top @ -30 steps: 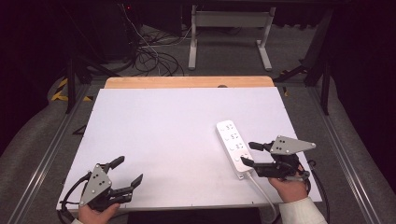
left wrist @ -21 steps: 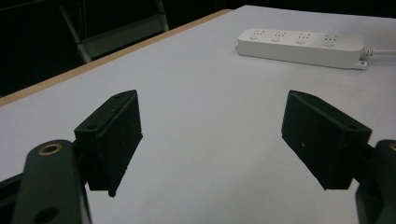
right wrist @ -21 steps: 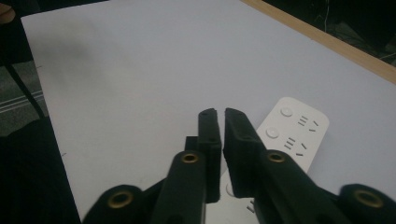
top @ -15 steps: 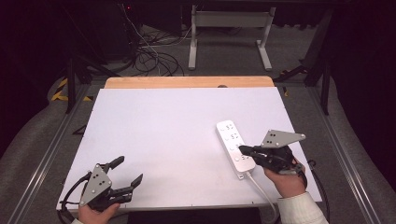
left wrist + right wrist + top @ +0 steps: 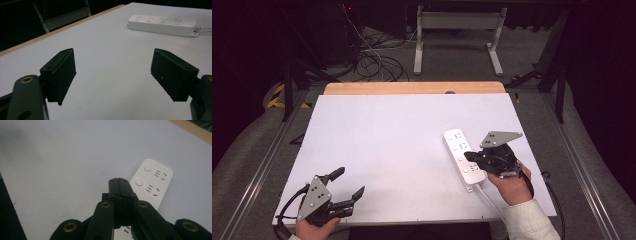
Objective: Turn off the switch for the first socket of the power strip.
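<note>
A white power strip [image 5: 457,140] lies on the right half of the white table top [image 5: 392,135], its cord [image 5: 490,201] running toward the front edge. My right gripper [image 5: 468,156] is shut, jaws pressed flat together with nothing between them, its tips over the middle of the strip. In the right gripper view the closed jaws [image 5: 119,181] overlap the strip [image 5: 155,181] just below its round buttons; whether they touch it I cannot tell. My left gripper [image 5: 349,181] rests near the front left corner, open and empty. Its view shows wide jaws [image 5: 112,72] and the strip [image 5: 161,22] far off.
A wooden strip [image 5: 412,88] borders the table's far edge. Beyond it, on the dark floor, are loose cables [image 5: 377,62] and a metal stand [image 5: 457,35]. Metal rails [image 5: 257,165] run along both sides of the table.
The right gripper's jaws, open a second ago, have closed empty. That hand has shifted left, over the power strip. The left gripper has kept still.
</note>
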The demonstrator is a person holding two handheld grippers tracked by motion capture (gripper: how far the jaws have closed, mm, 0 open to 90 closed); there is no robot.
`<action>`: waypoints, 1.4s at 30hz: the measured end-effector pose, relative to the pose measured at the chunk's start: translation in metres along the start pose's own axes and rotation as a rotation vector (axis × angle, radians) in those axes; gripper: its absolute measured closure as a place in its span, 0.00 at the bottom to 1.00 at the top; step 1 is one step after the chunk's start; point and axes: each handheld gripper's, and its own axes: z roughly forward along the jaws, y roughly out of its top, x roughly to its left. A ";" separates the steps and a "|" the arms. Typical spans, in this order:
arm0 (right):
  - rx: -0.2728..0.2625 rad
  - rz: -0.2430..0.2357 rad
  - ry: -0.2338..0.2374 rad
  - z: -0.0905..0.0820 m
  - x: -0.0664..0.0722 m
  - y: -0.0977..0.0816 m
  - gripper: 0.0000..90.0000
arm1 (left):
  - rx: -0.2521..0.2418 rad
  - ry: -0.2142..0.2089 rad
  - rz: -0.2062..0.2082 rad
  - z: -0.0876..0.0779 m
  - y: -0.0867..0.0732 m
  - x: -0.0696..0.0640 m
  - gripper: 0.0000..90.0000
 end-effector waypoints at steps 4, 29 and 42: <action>0.051 0.018 0.008 0.013 -0.005 0.000 1.00 | -0.002 0.002 0.003 0.000 0.000 0.000 0.23; 0.286 0.040 0.018 0.047 -0.012 -0.004 1.00 | 0.006 0.006 0.007 0.001 0.000 0.001 0.23; 0.359 0.030 0.027 0.056 -0.011 -0.008 1.00 | 0.008 0.002 0.004 0.001 0.000 0.000 0.23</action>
